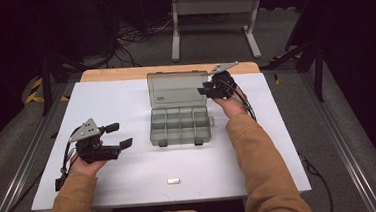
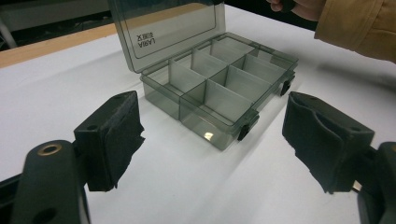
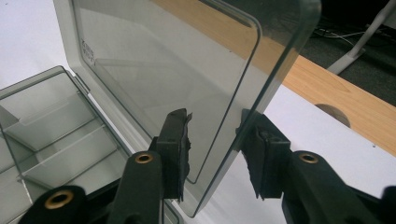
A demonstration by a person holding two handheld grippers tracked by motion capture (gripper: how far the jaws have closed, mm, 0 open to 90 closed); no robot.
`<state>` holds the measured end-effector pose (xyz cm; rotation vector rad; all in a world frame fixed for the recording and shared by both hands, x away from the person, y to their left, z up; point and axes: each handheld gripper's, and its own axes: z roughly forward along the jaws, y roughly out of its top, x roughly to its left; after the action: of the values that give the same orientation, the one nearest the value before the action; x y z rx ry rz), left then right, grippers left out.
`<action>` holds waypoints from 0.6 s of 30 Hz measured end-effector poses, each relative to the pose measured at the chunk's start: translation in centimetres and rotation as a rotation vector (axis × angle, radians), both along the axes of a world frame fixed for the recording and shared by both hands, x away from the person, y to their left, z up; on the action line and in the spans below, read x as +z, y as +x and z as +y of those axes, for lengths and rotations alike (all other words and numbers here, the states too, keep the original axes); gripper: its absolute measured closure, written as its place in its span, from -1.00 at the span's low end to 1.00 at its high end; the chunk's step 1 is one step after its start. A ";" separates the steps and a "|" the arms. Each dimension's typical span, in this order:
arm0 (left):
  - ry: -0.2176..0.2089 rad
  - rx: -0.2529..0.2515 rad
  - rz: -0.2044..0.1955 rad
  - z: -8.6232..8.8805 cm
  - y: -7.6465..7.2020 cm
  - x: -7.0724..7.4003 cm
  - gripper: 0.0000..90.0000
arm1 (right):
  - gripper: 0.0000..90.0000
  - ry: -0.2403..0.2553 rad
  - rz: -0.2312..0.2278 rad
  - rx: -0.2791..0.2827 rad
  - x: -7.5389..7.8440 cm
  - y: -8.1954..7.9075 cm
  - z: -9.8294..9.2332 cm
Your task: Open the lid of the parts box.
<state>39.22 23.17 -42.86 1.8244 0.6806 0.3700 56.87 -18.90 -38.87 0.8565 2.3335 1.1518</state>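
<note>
A smoky clear plastic organizer box (image 1: pixel 180 125) with several empty compartments stands mid-table, its lid (image 1: pixel 177 88) raised upright at the back. My right gripper (image 1: pixel 205 88) is at the lid's right edge. In the right gripper view the lid (image 3: pixel 163 60) runs between the jaws of the right gripper (image 3: pixel 215 140), a pad on each side with slim gaps. My left gripper (image 1: pixel 120 135) rests on the table left of the box, jaws wide apart and empty. The left gripper (image 2: pixel 212 135) faces the box (image 2: pixel 224 79) from a short way off.
A small silvery flat piece (image 1: pixel 173 180) lies near the front edge of the white tabletop (image 1: pixel 115 98). A wooden strip (image 1: pixel 118 73) runs along the back. A tan sleeve (image 2: pixel 355 23) reaches in beside the box. Cables and a stand's legs lie on the floor beyond.
</note>
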 end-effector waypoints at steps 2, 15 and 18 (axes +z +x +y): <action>0.003 -0.001 -0.002 0.0 0.0 0.0 -0.55 | 0.38 0.008 0.005 -0.002 -0.1 0.1 0.0; 0.002 0.003 0.002 0.1 0.1 -0.1 -0.55 | -0.02 0.035 0.063 -0.012 -1.2 0.9 0.0; 0.003 0.003 0.002 0.2 0.1 -0.1 -0.55 | -0.08 0.035 0.078 -0.014 -1.6 1.0 0.0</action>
<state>39.30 23.33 -42.99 1.8275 0.6851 0.3714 57.86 -18.86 -40.43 0.9444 2.3716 1.1772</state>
